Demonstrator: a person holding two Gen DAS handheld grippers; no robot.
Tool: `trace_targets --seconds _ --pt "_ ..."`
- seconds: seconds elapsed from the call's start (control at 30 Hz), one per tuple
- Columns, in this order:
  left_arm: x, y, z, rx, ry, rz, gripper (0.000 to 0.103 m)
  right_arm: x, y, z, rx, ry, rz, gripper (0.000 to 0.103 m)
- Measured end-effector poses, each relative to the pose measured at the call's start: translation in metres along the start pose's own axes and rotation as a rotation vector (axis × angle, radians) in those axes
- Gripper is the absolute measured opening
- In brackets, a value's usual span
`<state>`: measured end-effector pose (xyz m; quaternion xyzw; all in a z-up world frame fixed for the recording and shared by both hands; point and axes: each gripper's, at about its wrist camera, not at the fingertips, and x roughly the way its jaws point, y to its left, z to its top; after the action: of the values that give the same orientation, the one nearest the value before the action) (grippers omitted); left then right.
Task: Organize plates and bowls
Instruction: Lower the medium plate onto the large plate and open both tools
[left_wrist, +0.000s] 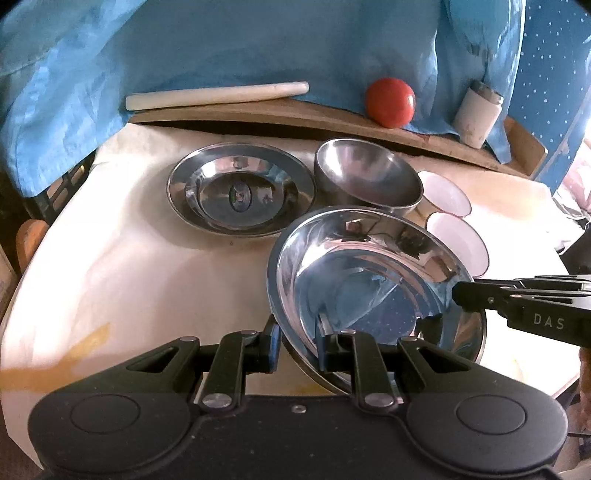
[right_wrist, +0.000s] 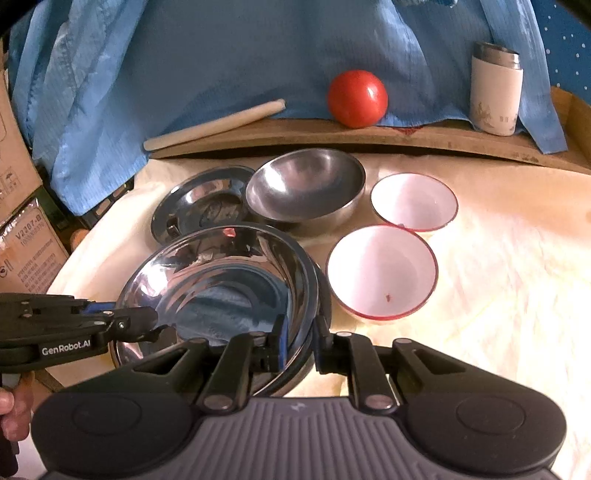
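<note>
— Between the two grippers, what is held?

— A shiny steel plate, tilted and lifted off the counter. The left gripper has its jaws narrowed onto the plate's near rim, one finger outside and one inside. The right gripper pinches the rim on the opposite side in the same way, jaws nearly together with only the thin metal edge between them.

— Can each gripper be seen from the other side?

— Yes. In the left wrist view the right gripper comes in from the right edge, its tip on the plate's rim. In the right wrist view the left gripper reaches in from the left, with a hand below it.

— And beyond the plate?

— Just behind it sits a steel bowl, upright on the counter. Left of that bowl lies a second steel plate, flat, with a smaller dish nested in its middle. To the right stand two white bowls with red rims, the nearer beside the held plate and the farther touching it at the rim.

— Further back?

— A wooden ledge carries a pale rolling pin, a red tomato and a white flask, all in front of a blue cloth.
</note>
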<state>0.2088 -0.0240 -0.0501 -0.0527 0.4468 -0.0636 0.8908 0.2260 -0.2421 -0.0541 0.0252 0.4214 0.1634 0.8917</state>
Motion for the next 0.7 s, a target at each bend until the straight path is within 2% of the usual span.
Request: trace_targets --seconds 0.7 --pt "0.0094 -0.0048 0.0041 0.021 0.042 0.040 0.021 0.0096 0.0010 0.0020 -0.014 0.035 -0.005 0.017"
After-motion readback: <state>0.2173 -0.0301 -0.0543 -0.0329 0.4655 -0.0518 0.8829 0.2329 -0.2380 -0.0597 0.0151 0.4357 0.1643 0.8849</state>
